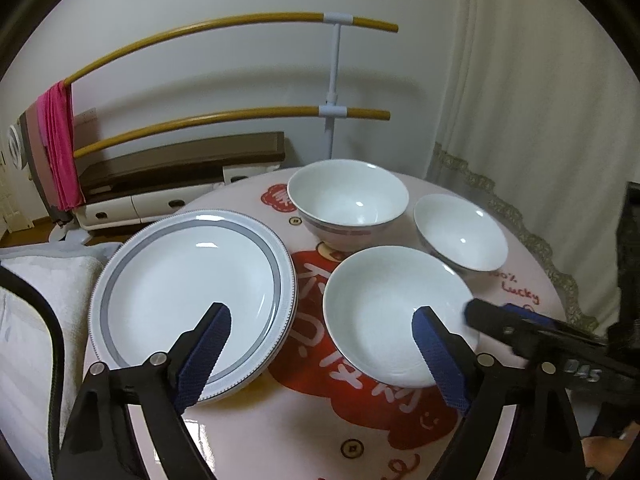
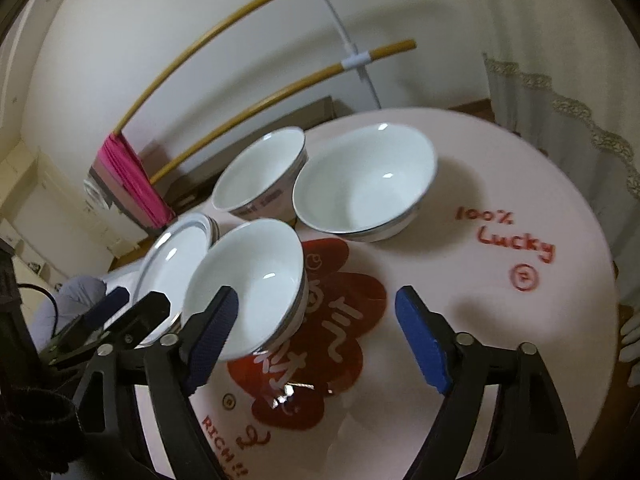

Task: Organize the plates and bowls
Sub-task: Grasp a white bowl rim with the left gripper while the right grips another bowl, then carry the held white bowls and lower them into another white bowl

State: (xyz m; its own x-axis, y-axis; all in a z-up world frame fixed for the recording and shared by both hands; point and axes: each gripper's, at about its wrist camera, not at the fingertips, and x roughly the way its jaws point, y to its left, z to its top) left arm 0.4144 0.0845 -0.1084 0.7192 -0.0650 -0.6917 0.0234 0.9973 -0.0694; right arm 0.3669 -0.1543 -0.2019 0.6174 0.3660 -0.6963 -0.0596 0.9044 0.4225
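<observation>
White ceramic tableware occupies a round table [image 1: 532, 280] covered with a pale pink surface printed with red shapes and lettering.

Layout, left wrist view:
- A stack of plates [image 1: 192, 300] with a grey band around the rim sits at the left edge of the table.
- A near bowl [image 1: 384, 312] sits just right of the plates, apart from them.
- A tall bowl [image 1: 348, 200] stands behind it, at the far side of the table.
- A right-hand bowl [image 1: 460, 236] sits beside the tall bowl, near the far right edge.

Left claw [image 1: 322, 330]: released. Both blue-padded fingers stand wide apart. One pad appears over the plates and the other over the near bowl's rim; nothing is gripped between them, and contact with either piece cannot be confirmed.

Right claw [image 2: 316, 322]: released. In the right wrist view its left pad overlaps the near bowl [image 2: 248, 284], and its right pad hangs over bare table [image 2: 520, 184]. No object is clamped. This claw also enters the left wrist view from the right, its tip next to the near bowl's right rim.

Background: a rack with two yellow rails [image 1: 224, 22] stands against the wall, with a pink cloth [image 1: 60, 140] draped over its left end. A pale curtain [image 1: 520, 80] with a lace hem hangs at the right.
</observation>
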